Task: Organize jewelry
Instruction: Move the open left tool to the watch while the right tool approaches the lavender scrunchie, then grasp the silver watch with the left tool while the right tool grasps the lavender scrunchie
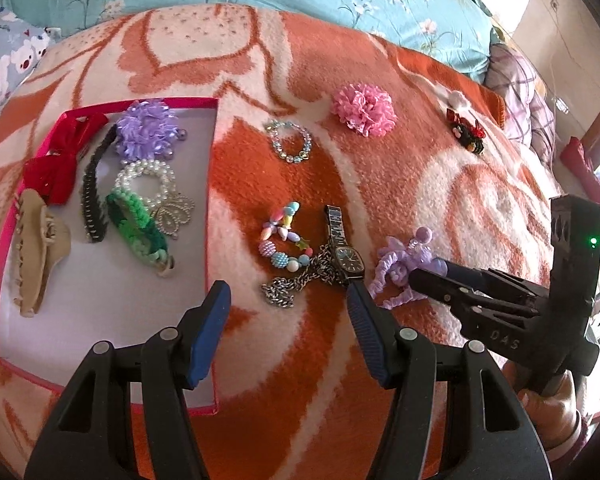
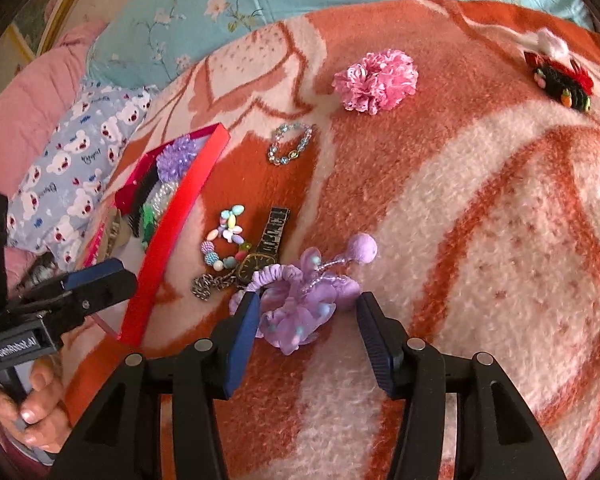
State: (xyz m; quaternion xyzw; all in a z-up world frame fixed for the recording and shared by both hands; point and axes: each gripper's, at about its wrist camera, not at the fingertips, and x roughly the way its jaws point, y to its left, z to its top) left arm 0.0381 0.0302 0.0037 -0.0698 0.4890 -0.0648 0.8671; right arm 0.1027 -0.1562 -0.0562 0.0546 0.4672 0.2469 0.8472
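Blanket [image 2: 480,208]: I see orange and cream wool under everything, with loose pieces scattered across it.
Box [image 1: 100,308]: from my left gripper it sits at ten o'clock, pink-rimmed, already holding a red bow, a tan claw clip, a pearl bracelet and a green band.
Right gripper [image 2: 306,320]: I have it nearer the target; its jaws straddle the purple scrunchie [image 2: 300,300], the left pad touching the ruffle, the right pad just clear, so nothing is clamped yet.
Scrunchie lie: dead ahead at twelve o'clock, its long axis running nine to three across the jaws, with a pompom stalk pointing to one o'clock.
Left gripper [image 1: 288,300]: released and holding nothing, hovering near the box's corner.
Obstacles: the watch [image 2: 266,248] and chain [image 2: 208,284] touch the scrunchie at ten o'clock; I judge a snag likely.
Farther off: bead bracelet [image 2: 224,246], pink flower [image 2: 376,80].
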